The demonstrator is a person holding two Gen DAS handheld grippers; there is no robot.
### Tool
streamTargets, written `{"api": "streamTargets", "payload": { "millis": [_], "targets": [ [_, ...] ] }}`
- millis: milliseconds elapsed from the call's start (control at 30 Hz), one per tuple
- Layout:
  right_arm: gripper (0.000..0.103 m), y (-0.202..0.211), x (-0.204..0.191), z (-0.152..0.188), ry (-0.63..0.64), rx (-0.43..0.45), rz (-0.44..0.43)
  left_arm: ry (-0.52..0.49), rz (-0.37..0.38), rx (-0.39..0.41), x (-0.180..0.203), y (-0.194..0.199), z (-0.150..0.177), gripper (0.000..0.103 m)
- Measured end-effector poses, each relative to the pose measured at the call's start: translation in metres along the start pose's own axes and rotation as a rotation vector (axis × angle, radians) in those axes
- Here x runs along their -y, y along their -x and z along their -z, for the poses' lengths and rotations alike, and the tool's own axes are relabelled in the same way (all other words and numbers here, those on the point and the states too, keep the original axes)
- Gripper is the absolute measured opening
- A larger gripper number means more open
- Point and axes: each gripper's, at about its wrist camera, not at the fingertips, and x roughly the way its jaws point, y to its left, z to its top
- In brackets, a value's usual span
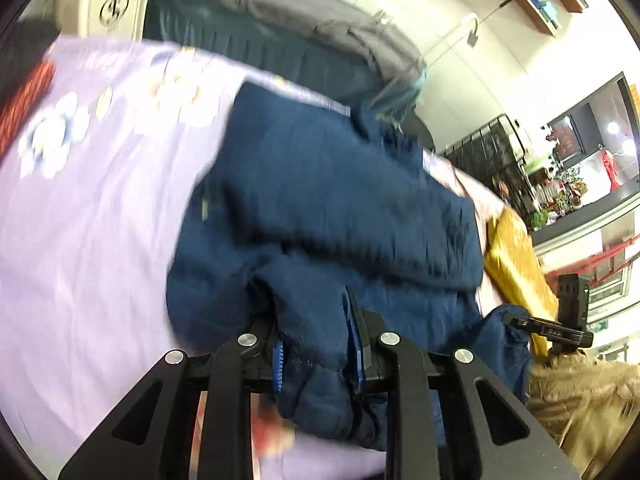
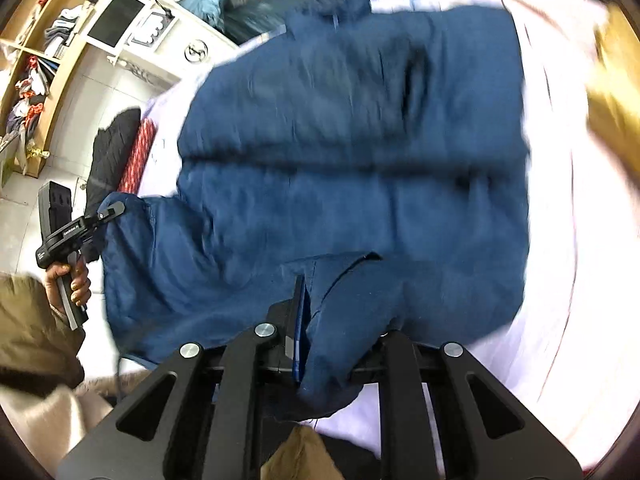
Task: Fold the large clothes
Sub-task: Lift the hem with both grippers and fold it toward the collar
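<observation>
Navy jacket (image 2: pixel 352 160), a padded, quilted garment with stitched channels across it, lies spread over a lilac bedsheet (image 1: pixel 88 220) printed with pale flowers. Nearest the left wrist camera, the left claw (image 1: pixel 316 344) is clamped on a bunched fold of the jacket's hem, blue pads pressing the fabric from both sides, a lump of cloth hanging below the jaws. In the right wrist view, the right claw (image 2: pixel 340 344) is closed on another fold of the same edge, the cloth pinched against its blue pad. Each claw shows in the other's view at the jacket's near corner, a hand (image 2: pixel 74 280) in a tan sleeve gripping the left one's handle. From those gripped corners the jacket's long axis runs away from the cameras, with its far end, seemingly the collar, toward the head of the bed, where it is blurred. Beyond it lie dark grey and teal bedding (image 1: pixel 280 12). Mustard cloth (image 1: pixel 516 256) lies just beside the jacket's right edge.
</observation>
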Motion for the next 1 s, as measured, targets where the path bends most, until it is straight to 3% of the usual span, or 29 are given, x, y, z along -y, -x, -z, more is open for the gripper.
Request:
{"api": "streamTargets", "payload": {
  "millis": [200, 400, 600, 700, 833, 933, 1000],
  "targets": [
    [0.015, 0.028, 0.021, -0.08, -0.074, 0.14, -0.007, -0.052, -0.095, 0.047, 0.016, -0.022, -0.079, 0.023],
    [0.015, 0.041, 0.043, -0.133, -0.156, 0.245, 0.025, -0.101, -0.181, 0.076, 0.032, -0.046, -0.134, 0.023],
    [0.015, 0.03, 0.067, -0.169, -0.256, 0.249, 0.013, -0.111, -0.204, 0.054, 0.038, -0.076, -0.176, 0.024],
    [0.015, 0.02, 0.076, -0.183, -0.309, 0.251, 0.007, -0.054, -0.212, 0.017, 0.029, -0.097, -0.191, 0.026],
    [0.015, -0.002, 0.096, -0.196, -0.386, 0.229, 0.006, 0.074, -0.148, -0.014, 0.006, -0.113, -0.202, 0.032],
    [0.015, -0.017, 0.116, -0.199, -0.48, 0.215, -0.029, 0.23, -0.008, 0.017, -0.02, -0.103, -0.205, 0.04],
    [0.015, -0.025, 0.131, -0.197, -0.55, 0.209, -0.055, 0.313, 0.029, 0.078, -0.041, -0.083, -0.21, 0.05]
  ]
}}
